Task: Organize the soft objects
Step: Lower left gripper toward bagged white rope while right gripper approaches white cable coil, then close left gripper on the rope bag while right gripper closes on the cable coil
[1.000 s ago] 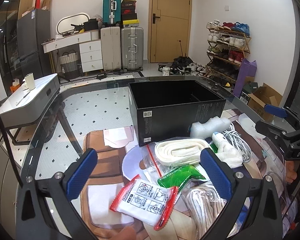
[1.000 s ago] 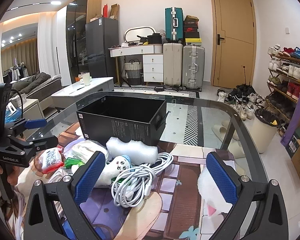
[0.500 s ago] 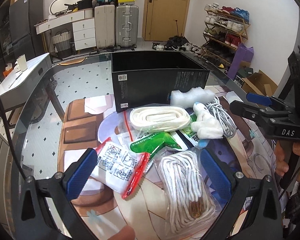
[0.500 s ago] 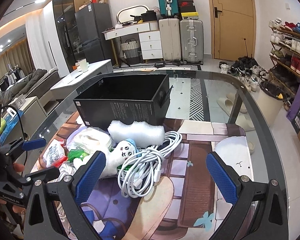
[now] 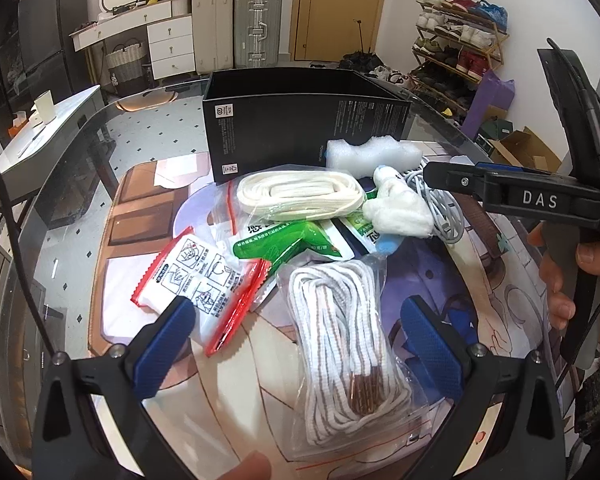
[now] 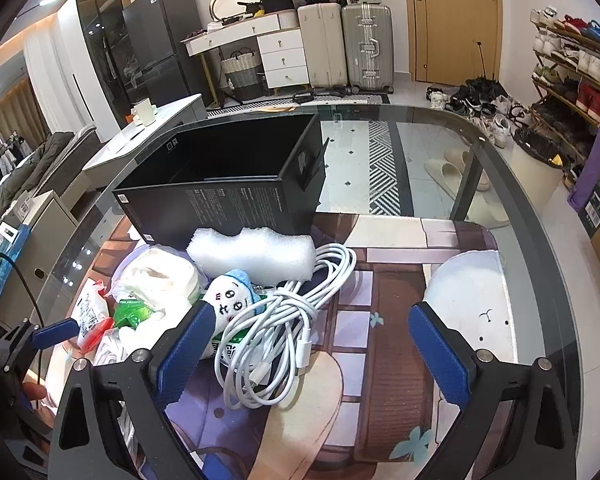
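between left gripper (image 5: 300, 344) fingers spread wide — bagged rope (image 5: 340, 344).

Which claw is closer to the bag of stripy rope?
Left. The left claw is open right over the bag of stripy rope. The right claw is open farther away, over the white cable.

"DAS" in white letters on right hand-held gripper (image 5: 452, 174) body; other print illegible.

left gripper (image 5: 300, 340): jaws spread wide, held low, tilted downward.
right gripper (image 6: 312, 344): jaws spread wide, nothing between them, hand (image 5: 572, 276) on its handle.
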